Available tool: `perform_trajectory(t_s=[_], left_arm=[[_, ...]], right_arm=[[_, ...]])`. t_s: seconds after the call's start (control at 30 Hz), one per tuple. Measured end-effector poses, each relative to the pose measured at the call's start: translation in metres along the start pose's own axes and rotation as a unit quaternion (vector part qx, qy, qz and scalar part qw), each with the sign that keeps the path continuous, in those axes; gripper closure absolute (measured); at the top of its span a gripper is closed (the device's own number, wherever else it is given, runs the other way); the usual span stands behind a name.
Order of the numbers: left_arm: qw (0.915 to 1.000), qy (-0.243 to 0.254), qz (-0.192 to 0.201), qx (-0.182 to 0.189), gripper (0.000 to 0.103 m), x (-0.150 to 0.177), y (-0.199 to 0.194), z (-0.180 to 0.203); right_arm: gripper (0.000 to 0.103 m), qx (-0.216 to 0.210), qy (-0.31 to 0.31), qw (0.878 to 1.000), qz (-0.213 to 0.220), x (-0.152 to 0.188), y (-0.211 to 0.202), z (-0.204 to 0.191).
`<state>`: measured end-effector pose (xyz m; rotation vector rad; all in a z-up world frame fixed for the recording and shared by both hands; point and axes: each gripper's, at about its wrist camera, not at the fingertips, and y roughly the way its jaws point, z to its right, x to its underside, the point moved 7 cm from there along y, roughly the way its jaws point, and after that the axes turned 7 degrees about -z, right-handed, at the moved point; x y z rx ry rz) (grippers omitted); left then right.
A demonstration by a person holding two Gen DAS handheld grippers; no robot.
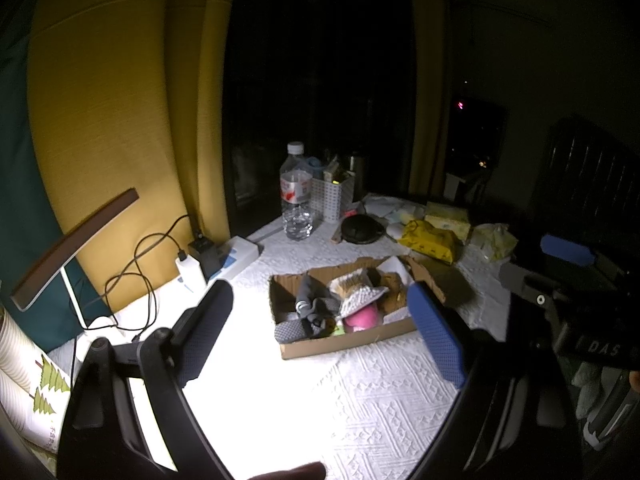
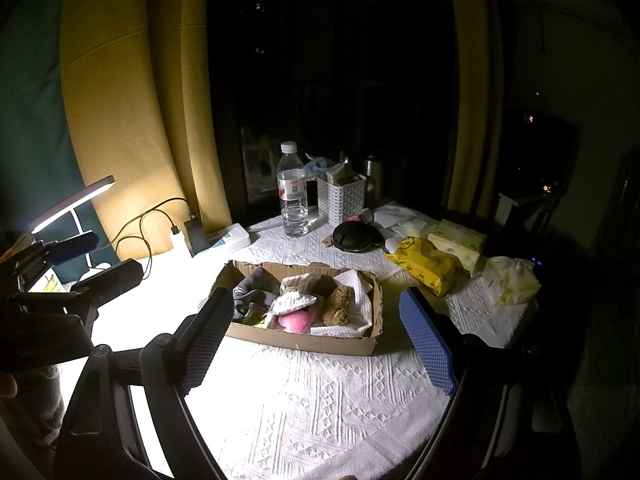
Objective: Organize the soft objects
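My left gripper (image 1: 320, 328) hangs above the table with its fingers spread wide and nothing between them; my right gripper (image 2: 316, 336) is likewise wide open and empty, and from the left wrist view I see it off to the right of my left one, its blue pad raised over the table edge. Just ahead of both grippers, framed between each pair of fingers, sits the cardboard box (image 2: 300, 342) on the white tablecloth (image 2: 320, 408). Its long axis runs across my right gripper's line of sight, slightly slanted, with the left end farther from me. Inside it I see a grey sock (image 2: 250, 292) at the left end, a white knitted piece (image 2: 294, 300) lying over a pink soft toy (image 2: 298, 320) in the middle, and a brown plush (image 2: 338, 306) on white paper (image 2: 356, 284) at the right end, the plush lying lengthwise front to back. Beyond the box stand a water bottle (image 2: 293, 192) and a white basket (image 2: 342, 200), with a black round case (image 2: 354, 238) beside them. Farther right lie a yellow packet (image 2: 424, 266) and tissue packs (image 2: 460, 244). Off to the left a desk lamp (image 2: 72, 204) glares over chargers (image 2: 180, 240).
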<state>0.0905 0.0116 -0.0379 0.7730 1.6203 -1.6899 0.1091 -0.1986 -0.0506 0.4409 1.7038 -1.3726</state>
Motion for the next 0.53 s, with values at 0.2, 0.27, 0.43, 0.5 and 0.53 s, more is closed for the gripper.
perform_trajectory(t_s=[0.2, 0.27, 0.43, 0.5, 0.53], left_arm=[[1.0, 0.001, 0.0, 0.001, 0.013, 0.0, 0.0, 0.0004], [1.0, 0.0, 0.001, 0.002, 0.013, -0.0004, 0.0004, 0.0015], [0.9999, 0.005, 0.004, 0.011, 0.013, -0.0006, -0.0008, 0.0046], [0.9999, 0.005, 0.005, 0.016, 0.013, -0.0009, -0.001, 0.0057], [0.9999, 0.003, 0.005, 0.016, 0.013, -0.0014, -0.0004, 0.0061]], right_arm=[[0.016, 0.001, 0.0, 1.0, 0.0, 0.0, 0.0, -0.0002], [0.016, 0.0, 0.0, 1.0, 0.0, -0.0001, 0.0005, -0.0001], [0.016, -0.001, 0.0, 1.0, -0.002, 0.0005, 0.0013, -0.0007], [0.016, -0.002, -0.001, 1.0, -0.002, 0.0011, 0.0012, -0.0013], [0.016, -0.003, -0.003, 1.0, -0.003, 0.0025, 0.002, -0.0015]])
